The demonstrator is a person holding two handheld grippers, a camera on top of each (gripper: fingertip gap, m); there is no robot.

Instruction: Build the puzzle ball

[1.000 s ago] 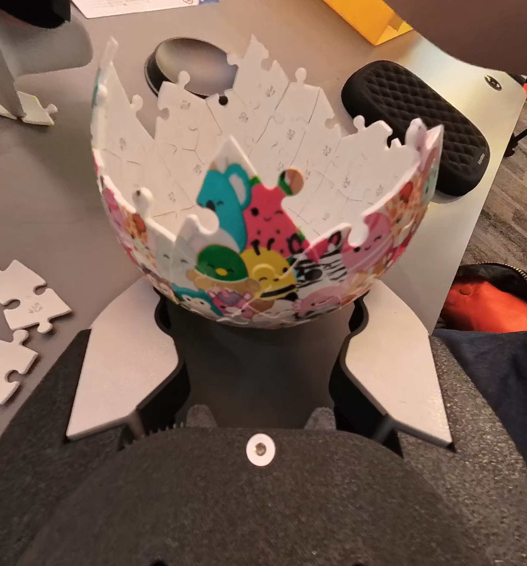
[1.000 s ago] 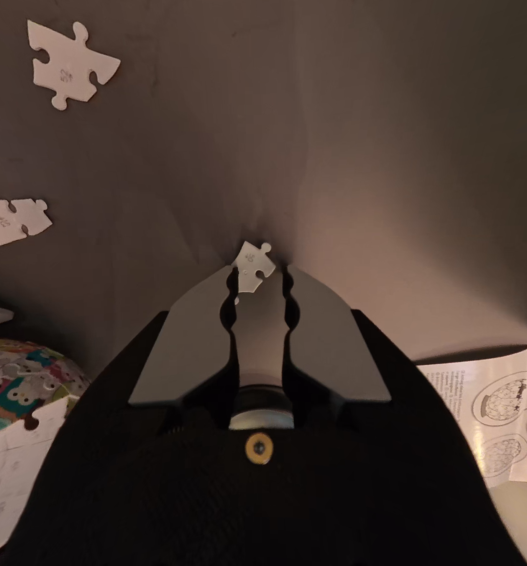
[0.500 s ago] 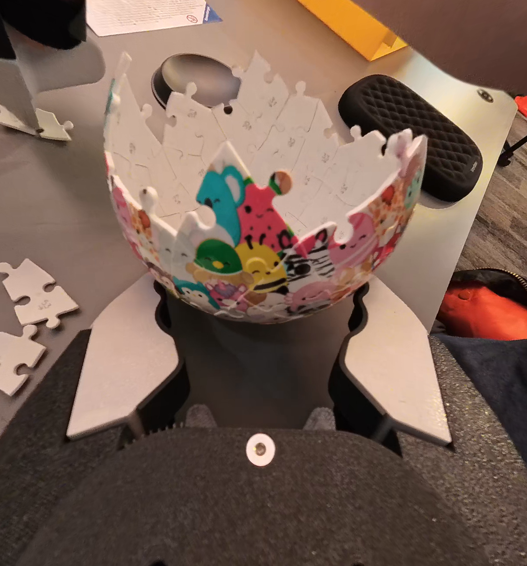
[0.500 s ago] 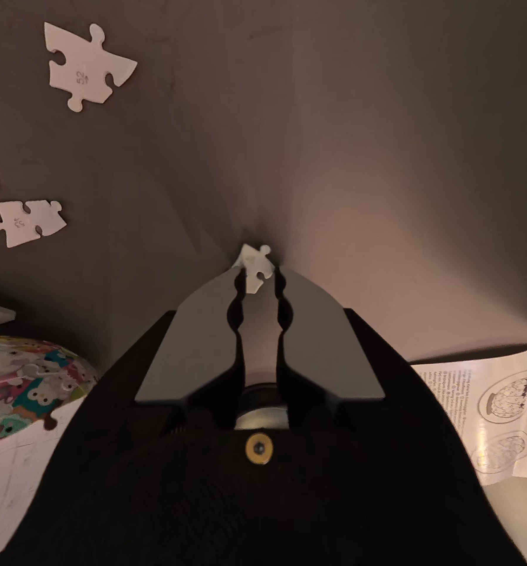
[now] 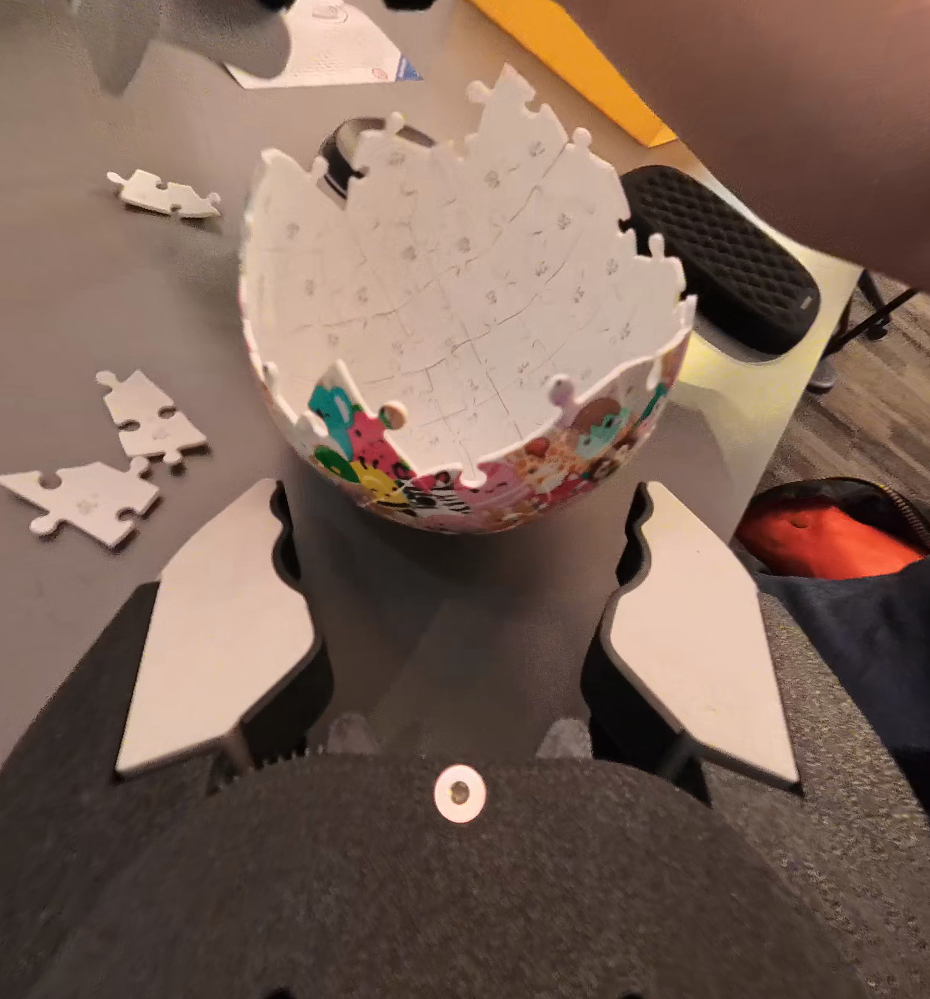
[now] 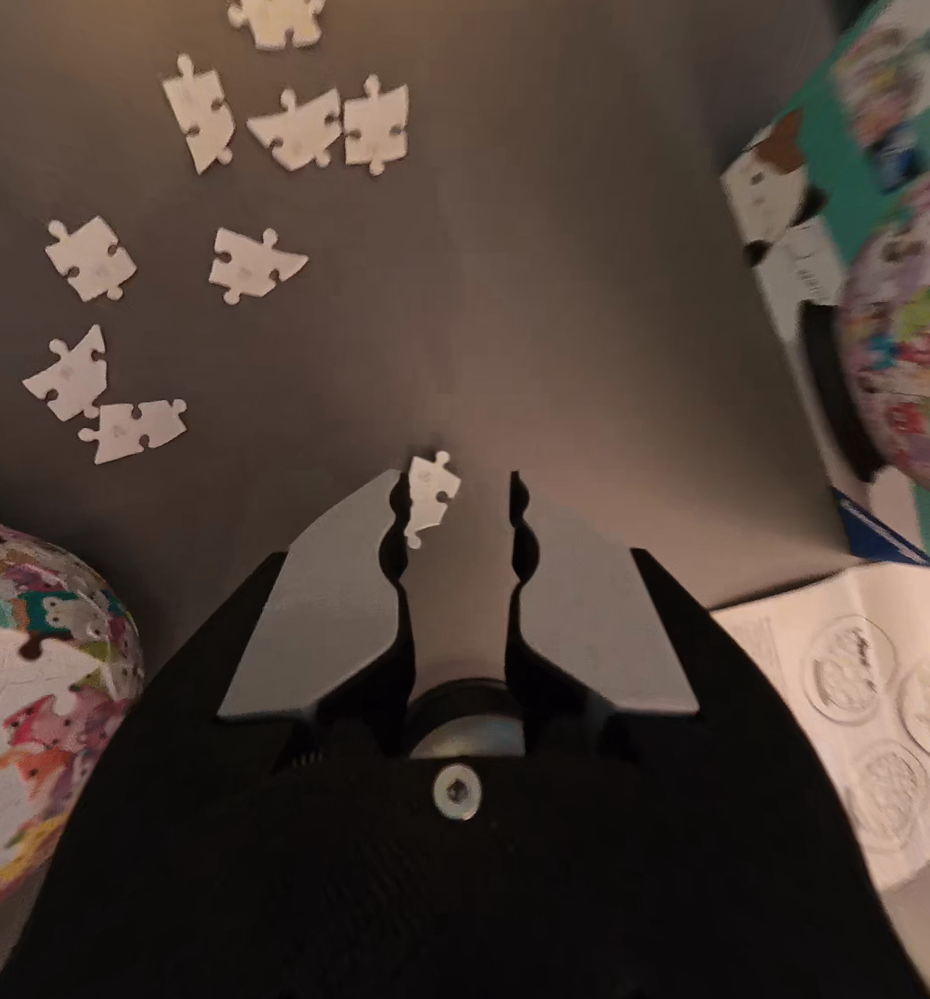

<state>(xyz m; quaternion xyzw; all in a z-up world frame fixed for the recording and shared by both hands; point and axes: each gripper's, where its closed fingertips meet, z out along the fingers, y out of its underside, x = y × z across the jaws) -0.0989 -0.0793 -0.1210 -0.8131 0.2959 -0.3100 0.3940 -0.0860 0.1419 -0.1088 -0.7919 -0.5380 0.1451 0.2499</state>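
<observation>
The half-built puzzle ball (image 5: 468, 346), a bowl-shaped shell of curved white pieces printed with bright cartoon animals outside, is sitting on the dark grey bench (image 5: 100, 302) just ahead of the left tongs (image 5: 460, 519), whose jaws are standing wide apart and holding nothing. In the right wrist view the right tongs (image 6: 457, 486) are also parted, and one small white puzzle piece (image 6: 430, 494) is leaning against the inner edge of the left jaw, apart from the other; whether it is resting on the bench cannot be told. Many loose white puzzle pieces (image 6: 257, 265) are lying scattered beyond. The step in hand appears to be fetching the next piece. The next move probably calls for closing squarely on that piece, then carrying it to the shell's jagged rim while the left tongs are steadying the ball.
</observation>
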